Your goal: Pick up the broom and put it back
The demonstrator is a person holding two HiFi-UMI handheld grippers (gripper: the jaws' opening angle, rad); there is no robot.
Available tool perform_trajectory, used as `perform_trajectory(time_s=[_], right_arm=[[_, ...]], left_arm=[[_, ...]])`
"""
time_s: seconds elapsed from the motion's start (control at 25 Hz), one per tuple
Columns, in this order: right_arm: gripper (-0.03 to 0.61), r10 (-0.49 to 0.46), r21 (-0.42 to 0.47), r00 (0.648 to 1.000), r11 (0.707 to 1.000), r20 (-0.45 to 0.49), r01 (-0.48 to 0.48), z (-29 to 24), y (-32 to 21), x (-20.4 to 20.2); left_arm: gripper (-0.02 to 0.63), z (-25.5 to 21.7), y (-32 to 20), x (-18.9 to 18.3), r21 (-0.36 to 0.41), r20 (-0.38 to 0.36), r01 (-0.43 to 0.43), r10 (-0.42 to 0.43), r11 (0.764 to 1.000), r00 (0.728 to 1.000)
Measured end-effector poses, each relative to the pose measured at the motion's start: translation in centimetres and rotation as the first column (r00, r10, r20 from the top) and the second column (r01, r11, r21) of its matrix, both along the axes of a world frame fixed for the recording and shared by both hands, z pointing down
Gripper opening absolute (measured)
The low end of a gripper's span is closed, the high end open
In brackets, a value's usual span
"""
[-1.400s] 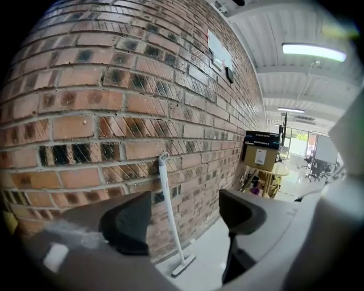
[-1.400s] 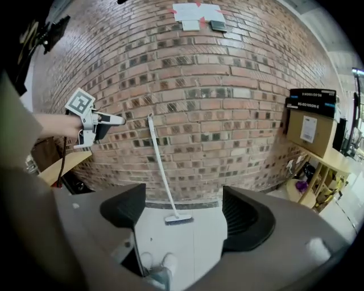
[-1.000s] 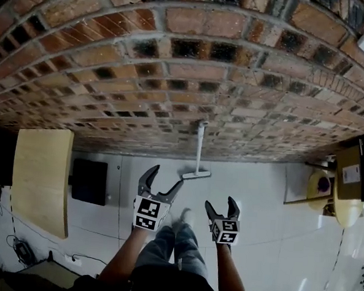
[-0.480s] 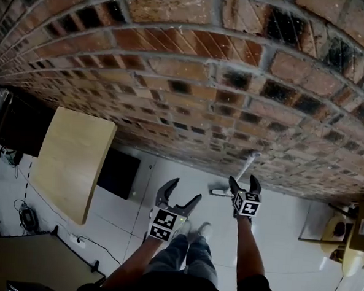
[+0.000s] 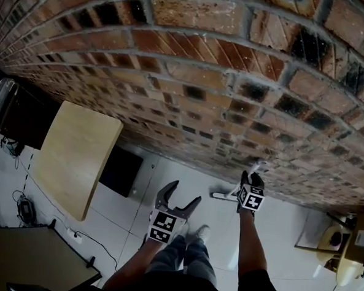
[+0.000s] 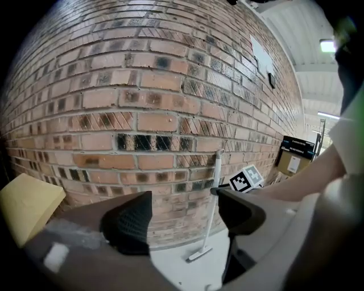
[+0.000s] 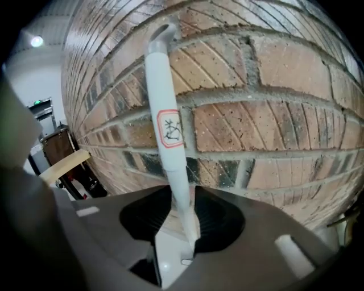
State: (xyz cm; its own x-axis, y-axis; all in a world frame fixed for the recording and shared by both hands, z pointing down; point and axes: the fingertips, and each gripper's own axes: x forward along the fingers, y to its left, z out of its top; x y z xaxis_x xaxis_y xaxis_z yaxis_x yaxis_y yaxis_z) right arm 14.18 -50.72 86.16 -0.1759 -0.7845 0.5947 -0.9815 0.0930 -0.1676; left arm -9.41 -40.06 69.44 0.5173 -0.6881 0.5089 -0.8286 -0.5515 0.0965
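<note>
A white broom [image 5: 223, 195] leans upright against the brick wall, its head on the white floor tiles. My right gripper [image 5: 251, 175] is at the handle, high up near its top. In the right gripper view the jaws are closing, and both black pads press on the white handle [image 7: 168, 125] at the right gripper [image 7: 183, 219]. My left gripper [image 5: 184, 192] hangs lower, to the left of the broom and apart from it. It stands open and holds nothing. In the left gripper view the broom [image 6: 215, 193] shows beyond the left gripper [image 6: 185, 213].
The brick wall [image 5: 192, 81] fills the far side. A pale wooden tabletop [image 5: 77, 157] and a black box [image 5: 122, 171] stand at the left, with cables [image 5: 24, 209] on the floor. A yellow stool [image 5: 333, 240] and boxes are at the right.
I have come closer to the wall. My right gripper went forward from beside my legs to the broom handle and closed on it. The left gripper shifted a little and stayed open.
</note>
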Motion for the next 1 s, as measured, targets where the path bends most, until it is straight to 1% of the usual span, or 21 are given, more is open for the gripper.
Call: perform_trajectory(time_s=[0.04, 0.12, 0.28, 0.4, 0.56, 0.64, 0.72, 0.84, 0.92, 1.0], right_arm=[[0.103, 0.005, 0.002, 1.000, 1.000, -0.002, -0.005, -0.2, 0.2, 0.0], [0.106, -0.007, -0.006, 1.000, 1.000, -0.015, 0.007, -0.4, 0.9, -0.2], [0.092, -0.029, -0.032, 0.997, 0.999, -0.076, 0.027, -0.8, 3.0, -0.2], [0.092, -0.027, -0.049, 0.996, 0.999, -0.085, 0.023, -1.3, 5.4, -0.2], [0.091, -0.051, -0.072, 0.995, 0.996, -0.091, 0.045, -2.1, 9.4, -1.5], [0.091, -0.042, -0.072, 0.995, 0.997, -0.092, 0.036, -3.1, 11.1, -1.7], [0.091, -0.019, -0.046, 0.996, 0.999, -0.088, 0.015, -5.1, 12.1, -1.7], [0.091, 0.053, 0.033, 0.994, 0.998, -0.097, -0.050, -10.2, 12.9, -1.6], [0.091, 0.096, 0.105, 0.990, 0.991, -0.098, -0.086, -14.4, 13.2, -1.7], [0.091, 0.116, 0.182, 0.988, 0.978, -0.098, -0.097, -18.8, 13.5, -2.0]], left_arm=[[0.368, -0.1, 0.0, 0.1, 0.003, -0.004, 0.000, 0.000, 1.000, 1.000], [0.368, -0.3, 0.1, 0.4, 0.004, -0.010, -0.001, 0.001, 1.000, 1.000], [0.367, -0.8, 0.7, 1.0, 0.011, -0.020, -0.014, 0.015, 1.000, 1.000], [0.368, -1.4, 1.3, 1.2, 0.020, -0.025, -0.024, 0.025, 1.000, 0.999], [0.368, -2.1, 2.2, 1.3, 0.029, -0.041, -0.029, 0.030, 0.999, 0.999], [0.368, -2.7, 2.5, 1.4, 0.039, -0.050, -0.032, 0.034, 0.999, 0.998], [0.368, -3.6, 2.8, 1.3, 0.051, -0.061, -0.031, 0.034, 0.998, 0.998], [0.367, -5.9, 2.5, 0.8, 0.070, -0.080, 0.006, 0.000, 0.998, 0.997], [0.360, -8.5, 1.9, 0.3, 0.112, -0.096, 0.033, -0.022, 0.993, 0.995], [0.360, -11.5, 1.3, 0.0, 0.167, -0.108, 0.043, -0.025, 0.985, 0.994]])
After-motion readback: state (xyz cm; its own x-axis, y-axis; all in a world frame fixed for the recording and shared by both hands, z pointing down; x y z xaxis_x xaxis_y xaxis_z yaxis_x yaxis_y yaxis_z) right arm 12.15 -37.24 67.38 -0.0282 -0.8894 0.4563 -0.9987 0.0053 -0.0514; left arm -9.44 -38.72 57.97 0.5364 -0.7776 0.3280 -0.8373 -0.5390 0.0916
